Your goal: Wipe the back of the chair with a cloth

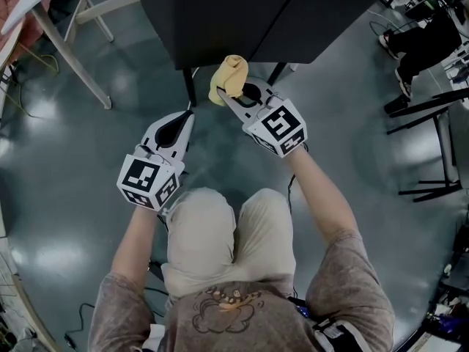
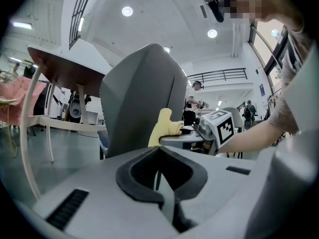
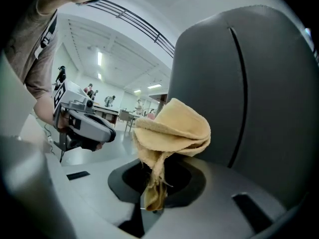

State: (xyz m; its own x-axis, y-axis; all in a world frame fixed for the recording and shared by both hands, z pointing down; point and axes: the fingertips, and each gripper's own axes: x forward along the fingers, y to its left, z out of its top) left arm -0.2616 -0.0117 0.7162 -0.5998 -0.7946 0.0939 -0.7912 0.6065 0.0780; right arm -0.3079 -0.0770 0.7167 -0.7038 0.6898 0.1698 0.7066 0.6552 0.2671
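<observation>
The chair's dark back (image 1: 256,13) fills the top of the head view; it looks grey in both gripper views (image 2: 142,98) (image 3: 259,83). A crumpled yellow cloth (image 1: 229,78) (image 3: 172,133) is pinched in my right gripper (image 1: 229,100) (image 3: 152,203), which is shut on its lower end. The cloth sits right at the chair back's lower edge; I cannot tell whether it touches. My left gripper (image 1: 187,117) (image 2: 159,176) hangs lower and to the left, shut with nothing in it, pointing at the chair. From there the cloth (image 2: 164,128) shows beside the back.
A white table (image 1: 44,6) with slanted legs stands at the upper left. Black stands (image 1: 432,123) and another person's legs (image 1: 421,46) are at the right. Thin dark chair legs (image 1: 190,86) drop below the back. My knees (image 1: 220,226) are just under the grippers.
</observation>
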